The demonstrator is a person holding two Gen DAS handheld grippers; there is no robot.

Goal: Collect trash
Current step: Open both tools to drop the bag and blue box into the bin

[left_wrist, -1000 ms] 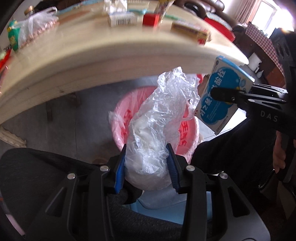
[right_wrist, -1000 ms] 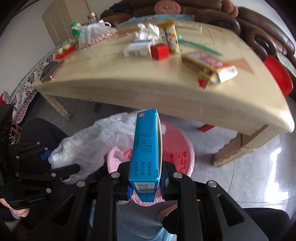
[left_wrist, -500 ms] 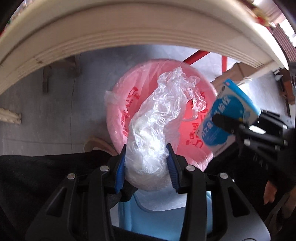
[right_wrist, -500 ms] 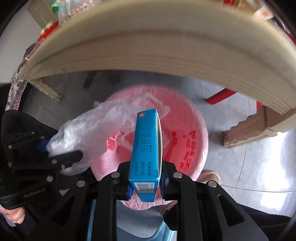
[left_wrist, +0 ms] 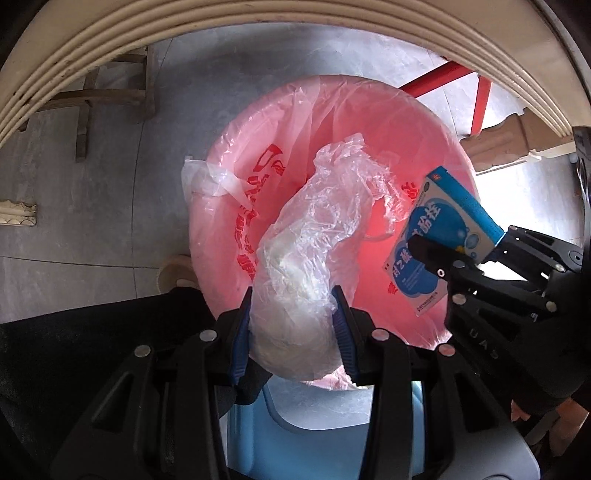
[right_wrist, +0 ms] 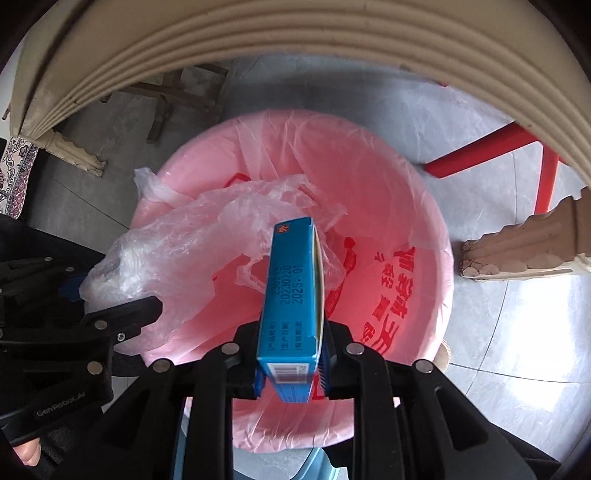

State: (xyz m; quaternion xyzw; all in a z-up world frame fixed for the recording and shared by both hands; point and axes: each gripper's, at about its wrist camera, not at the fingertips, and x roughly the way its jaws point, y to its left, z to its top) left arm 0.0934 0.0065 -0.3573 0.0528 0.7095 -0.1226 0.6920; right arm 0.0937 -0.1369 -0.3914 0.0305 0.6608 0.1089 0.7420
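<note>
A bin lined with a pink bag (left_wrist: pixel 369 122) (right_wrist: pixel 388 206) stands on the floor below the table edge. My left gripper (left_wrist: pixel 293 310) is shut on a crumpled clear plastic bag (left_wrist: pixel 314 240) and holds it over the bin's near side; the bag also shows in the right wrist view (right_wrist: pixel 192 251). My right gripper (right_wrist: pixel 291 354) is shut on a blue medicine box (right_wrist: pixel 293 280), held on edge above the bin's opening. The box also shows in the left wrist view (left_wrist: pixel 439 243), at the bin's right side.
The cream table edge (left_wrist: pixel 184 22) (right_wrist: pixel 332 29) arches overhead. A red stool frame (right_wrist: pixel 517 147) and a carved table leg (right_wrist: pixel 524 243) stand right of the bin. A wooden frame (left_wrist: pixel 103 96) is at back left. A blue seat (left_wrist: pixel 325 432) is below the grippers.
Both grippers have dropped from table height to below the table edge and tilted down, bringing the plastic bag and the box over the bin's opening. Both grips are unchanged.
</note>
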